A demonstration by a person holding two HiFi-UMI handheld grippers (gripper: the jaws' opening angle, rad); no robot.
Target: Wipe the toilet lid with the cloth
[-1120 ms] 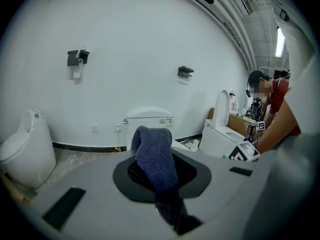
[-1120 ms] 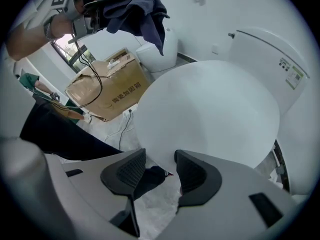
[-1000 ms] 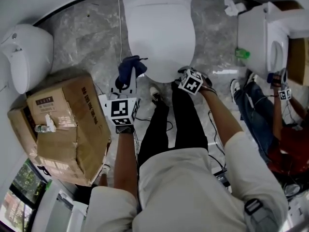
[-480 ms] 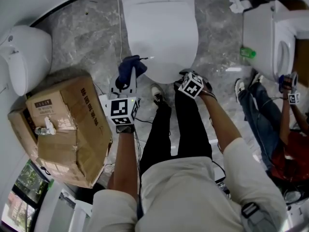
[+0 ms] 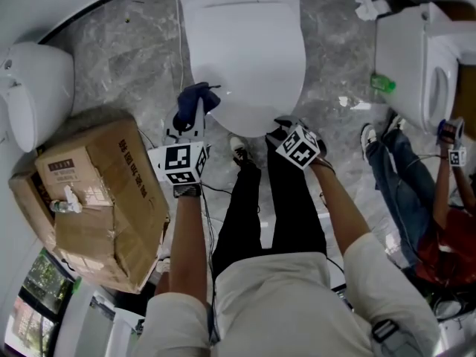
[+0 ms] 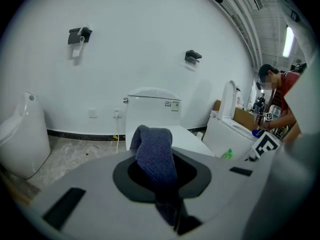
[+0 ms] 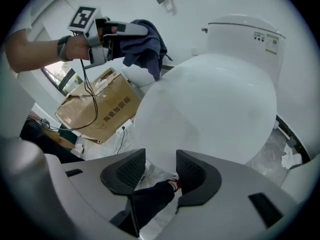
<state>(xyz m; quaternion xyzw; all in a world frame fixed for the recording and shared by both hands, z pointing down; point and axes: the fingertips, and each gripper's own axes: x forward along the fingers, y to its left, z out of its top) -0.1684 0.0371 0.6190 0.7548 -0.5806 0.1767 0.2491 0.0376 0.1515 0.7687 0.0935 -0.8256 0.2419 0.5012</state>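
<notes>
Lying shut, the toilet lid (image 5: 245, 50) ran lengthwise away from the person, while the blue cloth (image 6: 154, 154), clamped between the jaws of the left gripper (image 5: 189, 125), stuck out past their tips beside the lid's front-left edge, and the right gripper (image 7: 160, 166) held its jaws apart, empty, near the lid's front.

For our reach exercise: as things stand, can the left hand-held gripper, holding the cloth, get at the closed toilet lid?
Probably yes. The left hand-held gripper grips the blue cloth just beside the left edge of the toilet lid; nothing shows between them, and the lid's top is bare.
</notes>
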